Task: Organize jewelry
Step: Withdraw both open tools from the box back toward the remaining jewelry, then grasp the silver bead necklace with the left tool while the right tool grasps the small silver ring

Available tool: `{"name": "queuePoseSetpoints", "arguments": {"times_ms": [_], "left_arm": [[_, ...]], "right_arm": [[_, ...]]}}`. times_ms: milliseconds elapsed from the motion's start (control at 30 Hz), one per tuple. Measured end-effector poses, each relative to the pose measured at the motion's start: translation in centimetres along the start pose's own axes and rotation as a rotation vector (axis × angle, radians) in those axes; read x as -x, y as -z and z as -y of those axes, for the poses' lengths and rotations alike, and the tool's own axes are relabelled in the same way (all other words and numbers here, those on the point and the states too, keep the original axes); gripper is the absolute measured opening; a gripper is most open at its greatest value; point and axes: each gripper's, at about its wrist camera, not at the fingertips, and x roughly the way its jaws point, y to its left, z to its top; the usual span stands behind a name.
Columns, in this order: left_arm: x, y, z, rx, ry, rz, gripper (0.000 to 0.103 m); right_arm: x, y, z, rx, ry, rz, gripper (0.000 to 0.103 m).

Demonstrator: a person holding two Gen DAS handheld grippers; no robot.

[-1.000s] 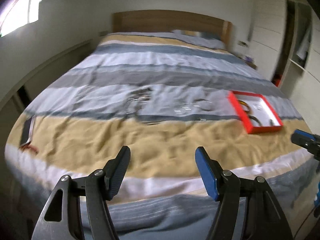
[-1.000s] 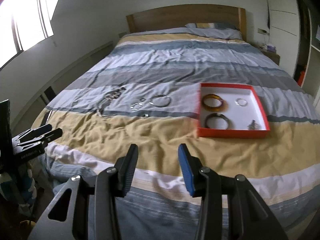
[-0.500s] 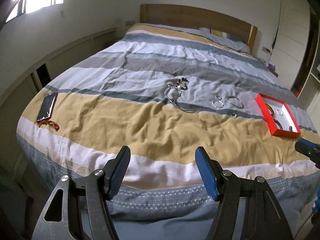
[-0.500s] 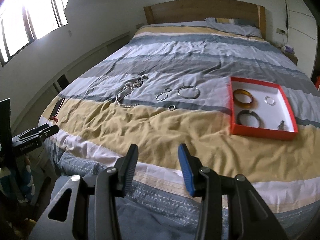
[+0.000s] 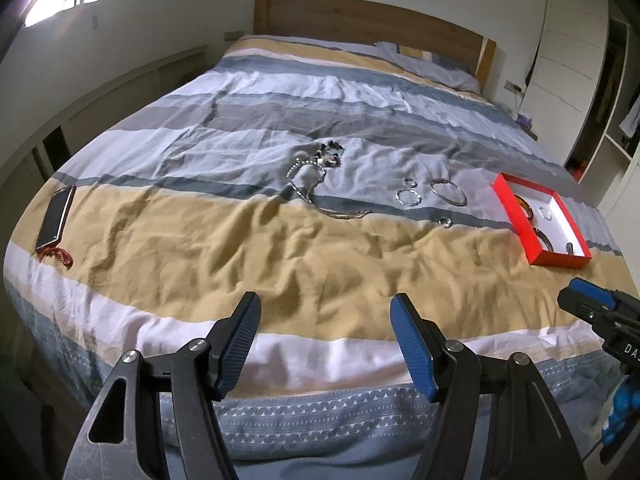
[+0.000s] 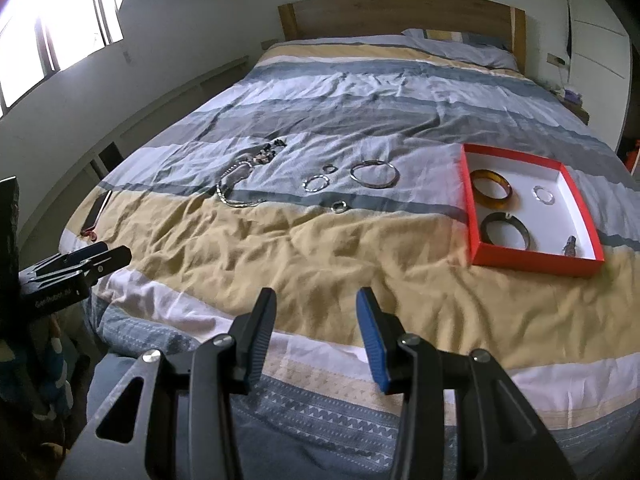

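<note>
Both tongs hang over the foot of a bed with a striped yellow, white, grey and blue cover [image 6: 280,248]. The left tongs [image 5: 325,340] stand wide apart, holding nothing; the right tongs [image 6: 316,338] gape more narrowly, also empty. Ahead and right of the right tongs lies a shallow red cardboard box with a white floor [image 6: 536,258], holding an amber bangle [image 6: 491,189], a dark bangle [image 6: 505,230] and a small silver ring [image 6: 543,194]. Farther ahead, left of the box, loose silver hoops [image 6: 374,174] and tangled silver chains [image 6: 236,184] rest on the cover.
</note>
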Motion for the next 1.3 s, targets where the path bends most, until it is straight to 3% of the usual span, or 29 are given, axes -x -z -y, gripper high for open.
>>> {"name": "queuePoseSetpoints", "arguments": {"times_ms": [833,1300], "left_arm": [[-7.4,-1.8,-0.5,-0.002,-0.007,-0.096,0.066],[-10.9,-4.2,-1.3,0.037,-0.024,-0.092,0.066]], "right_arm": [[-6.0,-3.1,0.4,0.018,0.013,-0.05,0.039],[-9.7,-5.6,2.2,0.004,-0.007,-0.05,0.039]]}}
